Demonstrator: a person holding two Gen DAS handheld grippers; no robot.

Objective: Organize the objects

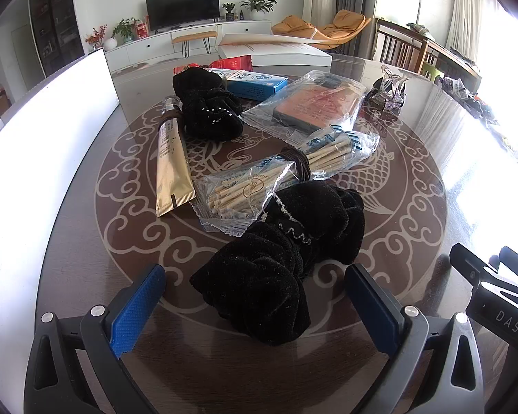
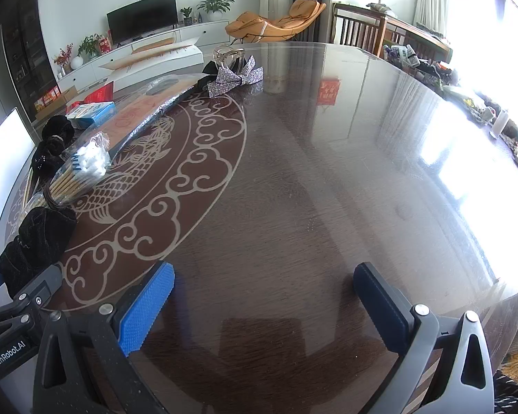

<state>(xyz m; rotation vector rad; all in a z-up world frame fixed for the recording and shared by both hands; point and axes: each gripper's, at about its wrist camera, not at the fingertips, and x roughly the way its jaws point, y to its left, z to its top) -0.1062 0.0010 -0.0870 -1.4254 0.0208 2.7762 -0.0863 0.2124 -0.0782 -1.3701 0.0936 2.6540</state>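
Scrunchies, cotton swabs and small packets are gathered on the fish-patterned centre of the round glass-topped table (image 1: 86,241). One black velvet scrunchie (image 1: 279,258) lies at the near edge of that pattern, partly between the wide-open blue pads of the left tool (image 1: 255,296), which has hold of nothing. Just behind the scrunchie, touching it, a clear bag of cotton swabs (image 1: 276,176) bound with a brown hair tie is seen, and a gold tube (image 1: 171,169) lies beside the bag's left end. A second black scrunchie (image 1: 207,103) sits beyond the tube, with a blue box (image 1: 257,84) behind it and a bagged flat packet (image 1: 310,103) to its right. A glittery silver bow clip (image 2: 234,77) rests at the far edge of the pattern. The right tool (image 2: 264,300) is held spread wide over bare table right of the pattern, gripping nothing.
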